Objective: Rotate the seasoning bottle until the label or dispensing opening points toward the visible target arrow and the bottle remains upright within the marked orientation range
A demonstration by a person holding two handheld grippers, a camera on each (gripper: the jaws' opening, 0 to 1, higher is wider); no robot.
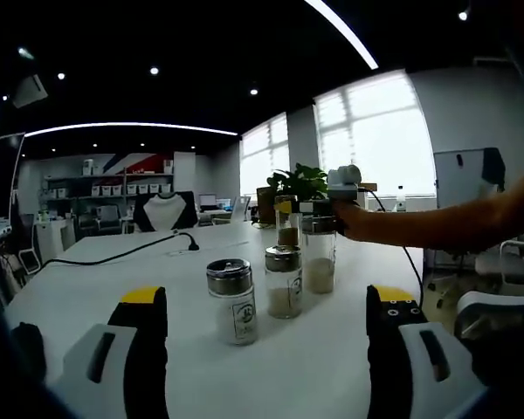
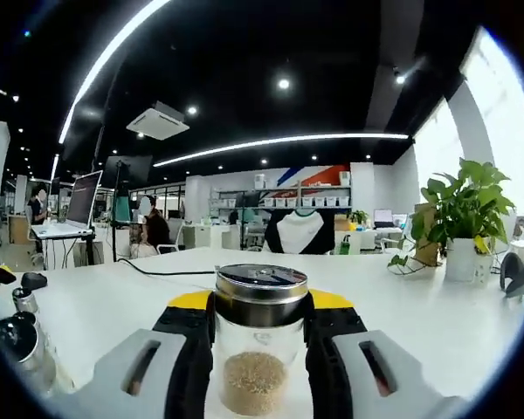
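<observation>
Seasoning bottle (image 2: pixel 260 336) stands upright on the white counter (image 2: pixel 437 323), and we see the right gripper (image 2: pixel 260 327) with its fingers clamped on its glass sides. Our left gripper (image 1: pixel 266 349) hovers, fingers apart, short of two more jars (image 1: pixel 258 297) mid-counter.

Open office, desks, monitor (image 2: pixel 83 202), shelving (image 2: pixel 301 202)
</observation>
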